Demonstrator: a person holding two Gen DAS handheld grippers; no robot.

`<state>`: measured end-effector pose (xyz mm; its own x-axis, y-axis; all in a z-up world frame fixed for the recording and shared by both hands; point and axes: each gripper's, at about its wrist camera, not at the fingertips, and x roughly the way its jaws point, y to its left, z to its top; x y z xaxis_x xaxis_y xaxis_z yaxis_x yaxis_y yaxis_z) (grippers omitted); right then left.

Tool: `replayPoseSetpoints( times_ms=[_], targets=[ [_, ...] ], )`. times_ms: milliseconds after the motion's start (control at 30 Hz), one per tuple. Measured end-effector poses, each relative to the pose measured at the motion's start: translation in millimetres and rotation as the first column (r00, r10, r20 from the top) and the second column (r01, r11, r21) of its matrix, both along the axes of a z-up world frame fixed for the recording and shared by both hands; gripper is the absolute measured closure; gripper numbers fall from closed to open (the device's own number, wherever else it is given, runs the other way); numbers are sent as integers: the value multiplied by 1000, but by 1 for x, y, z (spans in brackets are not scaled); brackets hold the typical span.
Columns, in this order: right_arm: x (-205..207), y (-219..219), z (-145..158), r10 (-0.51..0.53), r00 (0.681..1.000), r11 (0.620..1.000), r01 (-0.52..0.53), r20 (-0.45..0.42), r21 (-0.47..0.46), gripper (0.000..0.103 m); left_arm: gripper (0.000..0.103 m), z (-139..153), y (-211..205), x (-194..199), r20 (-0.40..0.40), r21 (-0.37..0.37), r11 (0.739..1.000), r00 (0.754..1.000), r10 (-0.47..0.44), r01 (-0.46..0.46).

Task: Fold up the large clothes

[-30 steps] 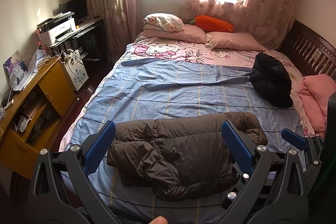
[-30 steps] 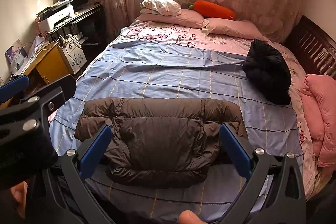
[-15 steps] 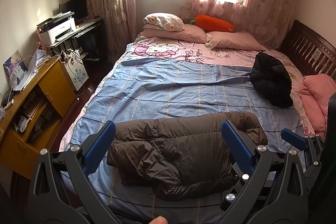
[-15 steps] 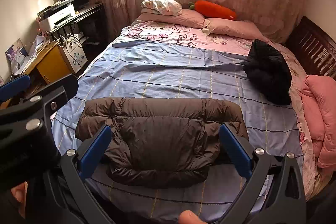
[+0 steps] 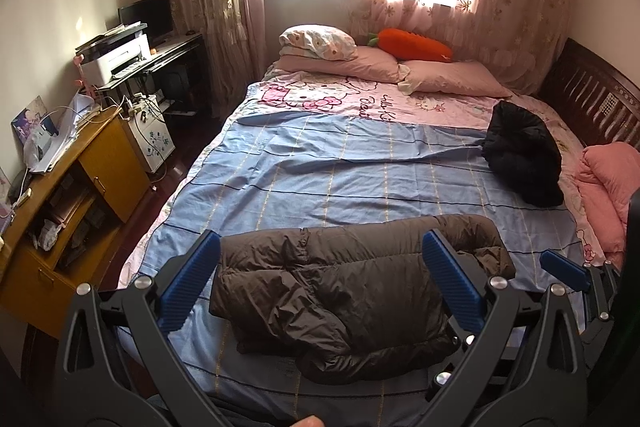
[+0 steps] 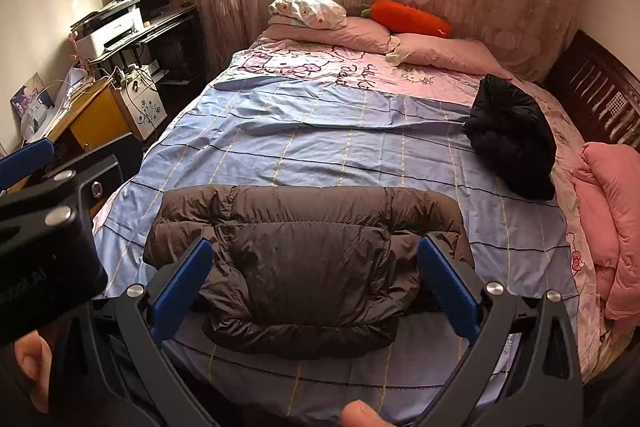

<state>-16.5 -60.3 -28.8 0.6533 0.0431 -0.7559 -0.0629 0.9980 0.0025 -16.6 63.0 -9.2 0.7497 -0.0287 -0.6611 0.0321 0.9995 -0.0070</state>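
Note:
A brown puffer jacket (image 5: 344, 291) lies folded into a compact bundle on the blue checked bedsheet (image 5: 340, 171) near the foot of the bed; it also shows in the right wrist view (image 6: 308, 267). My left gripper (image 5: 320, 279) is open and empty, held above the jacket. My right gripper (image 6: 310, 275) is open and empty too, above the jacket's near edge. The right gripper shows at the right edge of the left wrist view (image 5: 568, 271), and the left gripper at the left edge of the right wrist view (image 6: 44, 195).
A black jacket (image 5: 520, 155) lies bundled at the bed's right side, a pink quilt (image 5: 608, 187) beside it. Pillows (image 5: 340, 61) and a carrot plush (image 5: 412, 45) lie at the head. A wooden desk (image 5: 60, 187) and a printer (image 5: 116, 57) stand left.

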Motion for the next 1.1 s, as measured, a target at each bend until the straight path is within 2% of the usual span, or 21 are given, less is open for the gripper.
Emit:
replayPoseSetpoints(
  times_ms=[167, 533, 1033, 1100],
  targets=[
    [-1, 1, 0, 9, 1000, 1000, -9, -1, 0, 1, 2, -2, 0, 2, -17, -12, 999, 999, -31, 30],
    [-2, 4, 0, 15, 1000, 1000, -15, -2, -1, 1, 2, -3, 7, 5, -21, -20, 999, 999, -27, 27],
    [-2, 5, -1, 12, 1000, 1000, -12, -1, -1, 1, 2, -1, 3, 4, -5, -4, 999, 999, -50, 50],
    [-2, 6, -1, 12, 1000, 1000, -12, -2, 0, 1, 2, -1, 2, 4, 4, 16, 999, 999, -38, 38]
  ],
)
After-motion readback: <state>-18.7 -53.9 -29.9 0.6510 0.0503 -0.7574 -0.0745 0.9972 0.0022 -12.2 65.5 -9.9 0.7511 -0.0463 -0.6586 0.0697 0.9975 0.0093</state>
